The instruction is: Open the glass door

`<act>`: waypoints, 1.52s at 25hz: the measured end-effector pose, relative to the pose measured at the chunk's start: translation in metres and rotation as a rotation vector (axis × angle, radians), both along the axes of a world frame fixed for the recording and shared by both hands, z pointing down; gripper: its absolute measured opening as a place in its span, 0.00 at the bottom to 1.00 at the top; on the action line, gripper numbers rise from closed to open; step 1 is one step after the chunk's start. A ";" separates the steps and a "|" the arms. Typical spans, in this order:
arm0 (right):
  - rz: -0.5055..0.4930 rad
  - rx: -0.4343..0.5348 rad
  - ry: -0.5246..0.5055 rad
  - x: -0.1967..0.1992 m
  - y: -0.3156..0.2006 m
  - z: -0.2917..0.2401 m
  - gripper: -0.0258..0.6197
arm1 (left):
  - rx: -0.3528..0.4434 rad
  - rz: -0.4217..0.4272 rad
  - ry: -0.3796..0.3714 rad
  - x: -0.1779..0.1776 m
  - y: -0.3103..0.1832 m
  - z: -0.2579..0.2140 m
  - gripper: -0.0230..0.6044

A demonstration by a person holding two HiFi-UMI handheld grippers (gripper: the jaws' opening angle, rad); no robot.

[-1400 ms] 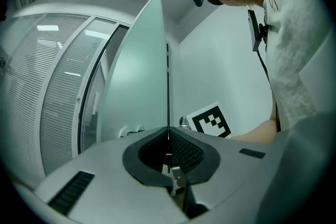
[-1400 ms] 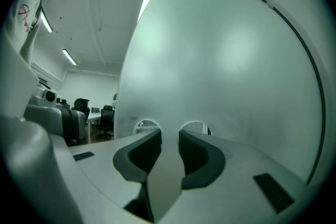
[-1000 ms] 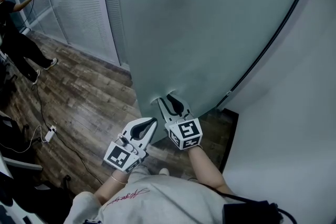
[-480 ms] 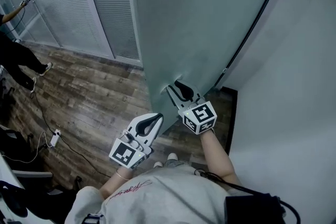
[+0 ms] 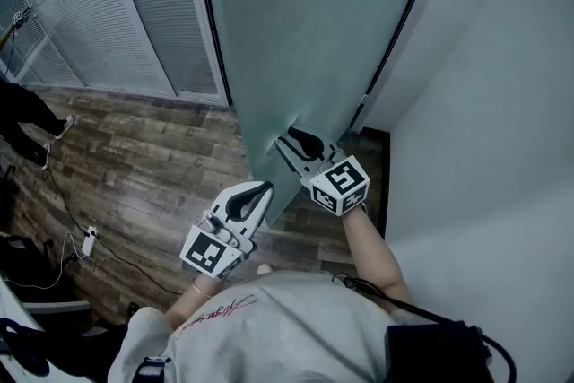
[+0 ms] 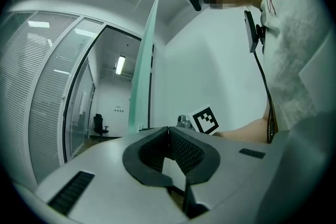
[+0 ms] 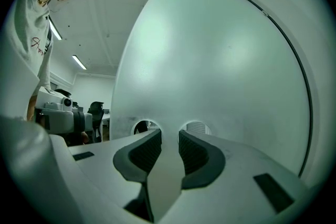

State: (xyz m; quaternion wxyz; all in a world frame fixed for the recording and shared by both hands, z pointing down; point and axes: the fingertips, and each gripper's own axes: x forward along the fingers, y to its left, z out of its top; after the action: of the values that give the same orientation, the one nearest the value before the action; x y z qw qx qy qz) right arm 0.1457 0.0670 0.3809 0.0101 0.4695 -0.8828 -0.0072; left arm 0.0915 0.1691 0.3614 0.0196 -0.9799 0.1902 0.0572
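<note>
The frosted glass door point(image 5: 314, 31) stands partly swung out from its dark frame point(image 5: 408, 13). My right gripper point(image 5: 289, 137) reaches level to the door's free edge. In the right gripper view each jaw passes through one of two round holes in the door point(image 7: 220, 60), and the right gripper point(image 7: 169, 134) is shut on the strip of glass between them. My left gripper point(image 5: 266, 187) hangs below and left of the right one, away from the door, shut on nothing. The left gripper view shows the left gripper point(image 6: 168, 128) with its tips together and the door point(image 6: 142, 76) edge-on.
A white wall point(image 5: 484, 103) stands close on the right. Glass partitions with blinds point(image 5: 117, 13) run along the left. On the wooden floor point(image 5: 134, 166) lies a power strip point(image 5: 88, 239) with cables. Another person's legs point(image 5: 27, 117) show at far left.
The door has swung further out from its frame, with my right gripper still on it. Both grippers moved along with it, and the view turned toward the wall.
</note>
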 end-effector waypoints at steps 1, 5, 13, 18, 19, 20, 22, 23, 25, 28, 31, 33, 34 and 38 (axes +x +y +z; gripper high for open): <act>-0.004 -0.001 -0.003 0.002 0.003 0.000 0.21 | -0.003 -0.003 -0.001 0.005 0.001 0.001 0.07; -0.033 -0.010 0.001 0.011 0.019 0.000 0.21 | 0.010 -0.015 0.027 0.026 0.014 -0.007 0.07; -0.076 -0.003 -0.008 0.038 0.058 0.006 0.21 | 0.034 -0.014 -0.029 0.055 0.056 0.007 0.07; -0.087 -0.010 -0.009 0.047 0.071 0.002 0.21 | 0.017 -0.015 -0.036 0.058 0.065 0.004 0.07; -0.089 -0.010 -0.010 0.051 0.075 0.004 0.21 | 0.018 -0.009 -0.036 0.063 0.069 0.006 0.07; -0.091 -0.010 -0.012 0.055 0.079 0.005 0.21 | 0.020 -0.002 -0.036 0.067 0.072 0.006 0.07; -0.096 -0.009 -0.016 0.060 0.086 0.003 0.21 | 0.022 0.014 -0.036 0.073 0.079 0.003 0.07; -0.098 -0.009 -0.019 0.062 0.089 0.000 0.21 | 0.023 0.023 -0.037 0.076 0.082 0.001 0.07; -0.098 -0.009 -0.020 0.067 0.095 -0.003 0.21 | 0.024 0.043 -0.040 0.080 0.089 -0.001 0.07; -0.096 -0.010 -0.009 0.072 0.105 -0.009 0.21 | 0.019 0.072 -0.042 0.083 0.098 -0.004 0.07; -0.095 -0.017 0.012 0.056 0.104 -0.036 0.21 | 0.012 0.097 -0.010 0.067 0.095 -0.033 0.07; -0.094 -0.024 0.021 0.058 0.110 -0.042 0.21 | 0.010 0.122 0.004 0.069 0.101 -0.041 0.07; -0.093 -0.025 0.018 0.069 0.117 -0.035 0.21 | 0.013 0.138 -0.001 0.080 0.108 -0.034 0.07; -0.086 -0.010 -0.012 0.122 0.147 0.003 0.21 | 0.030 0.206 -0.034 0.133 0.142 0.004 0.07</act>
State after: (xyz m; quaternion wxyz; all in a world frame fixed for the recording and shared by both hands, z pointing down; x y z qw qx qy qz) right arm 0.2672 0.2140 0.3841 0.0067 0.4310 -0.9023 -0.0002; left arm 0.2248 0.3111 0.3650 0.0315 -0.9947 0.0873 0.0451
